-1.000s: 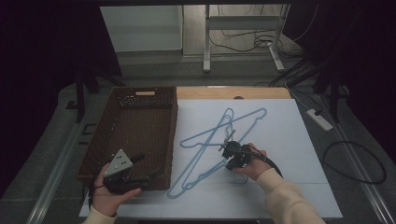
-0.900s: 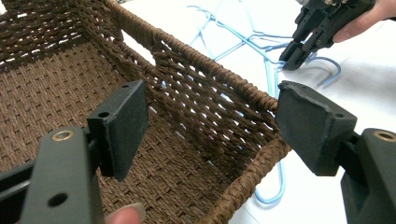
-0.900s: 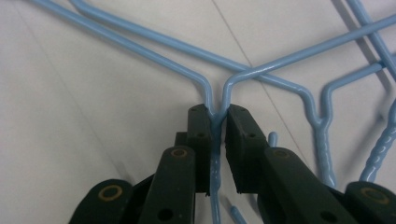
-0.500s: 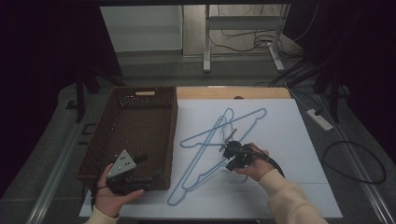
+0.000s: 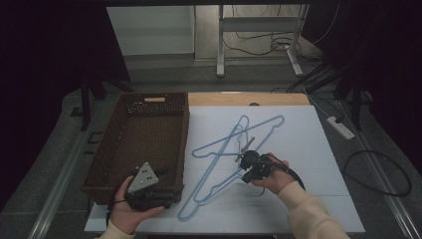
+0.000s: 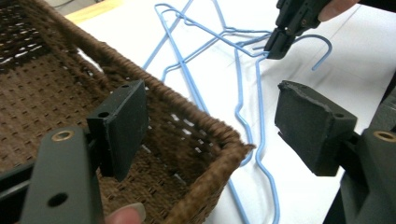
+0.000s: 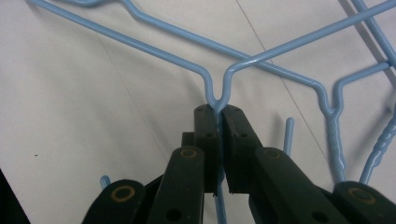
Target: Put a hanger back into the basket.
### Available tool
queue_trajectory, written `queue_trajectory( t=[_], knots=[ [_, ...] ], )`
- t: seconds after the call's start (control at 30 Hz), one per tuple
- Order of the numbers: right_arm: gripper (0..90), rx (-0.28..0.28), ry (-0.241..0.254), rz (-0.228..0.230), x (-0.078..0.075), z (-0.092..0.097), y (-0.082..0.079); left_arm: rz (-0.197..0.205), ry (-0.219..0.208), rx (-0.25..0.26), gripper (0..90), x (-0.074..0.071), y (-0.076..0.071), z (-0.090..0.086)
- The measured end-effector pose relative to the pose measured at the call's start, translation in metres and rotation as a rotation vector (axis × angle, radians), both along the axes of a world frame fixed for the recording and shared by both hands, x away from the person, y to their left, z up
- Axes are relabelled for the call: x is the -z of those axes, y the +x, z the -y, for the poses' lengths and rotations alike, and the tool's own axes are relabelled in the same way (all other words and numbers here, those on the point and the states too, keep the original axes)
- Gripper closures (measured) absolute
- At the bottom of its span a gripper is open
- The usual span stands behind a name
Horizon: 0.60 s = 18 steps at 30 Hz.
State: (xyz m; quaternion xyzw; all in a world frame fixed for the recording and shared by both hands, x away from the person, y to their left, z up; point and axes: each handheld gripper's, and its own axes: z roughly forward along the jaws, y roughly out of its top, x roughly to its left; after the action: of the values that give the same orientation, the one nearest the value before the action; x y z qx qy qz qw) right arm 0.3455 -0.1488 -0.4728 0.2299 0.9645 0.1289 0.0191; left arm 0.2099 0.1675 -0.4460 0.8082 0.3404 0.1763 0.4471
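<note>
Blue wire hangers [image 5: 221, 149] lie crossed over one another on the white table top. My right gripper [image 5: 247, 160] is shut on the neck of one blue hanger [image 7: 217, 91], just below where its two shoulders meet. A second hanger's twisted neck [image 7: 334, 116] lies beside it to the right. My left gripper [image 5: 166, 198] is held open over the near right corner of the brown wicker basket [image 5: 154, 97]. Its pads [image 6: 123, 126] stand wide apart with nothing between them. From the left gripper view the right gripper [image 6: 276, 45] pinches the hanger [image 6: 240, 107] beyond the basket's corner [image 6: 229, 140].
The basket's woven floor [image 6: 37, 102] holds nothing that I can see. A strip of bare wood [image 5: 249, 98] runs along the table's far edge. A white power strip [image 5: 339, 126] and cables lie on the floor to the right.
My left hand has moved right along the basket's near rim toward the hangers. The right gripper has stayed on the hanger's neck.
</note>
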Motion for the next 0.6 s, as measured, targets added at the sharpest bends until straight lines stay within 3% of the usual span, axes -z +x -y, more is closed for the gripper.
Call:
queue_trajectory(
  t=[0.6],
  knots=[
    [85.5, -0.001, 0.016, 0.004, -0.002, 0.003, -0.002, -0.033, 0.045, 0.074, 26.7, 0.002, 0.007, 0.041]
  ],
)
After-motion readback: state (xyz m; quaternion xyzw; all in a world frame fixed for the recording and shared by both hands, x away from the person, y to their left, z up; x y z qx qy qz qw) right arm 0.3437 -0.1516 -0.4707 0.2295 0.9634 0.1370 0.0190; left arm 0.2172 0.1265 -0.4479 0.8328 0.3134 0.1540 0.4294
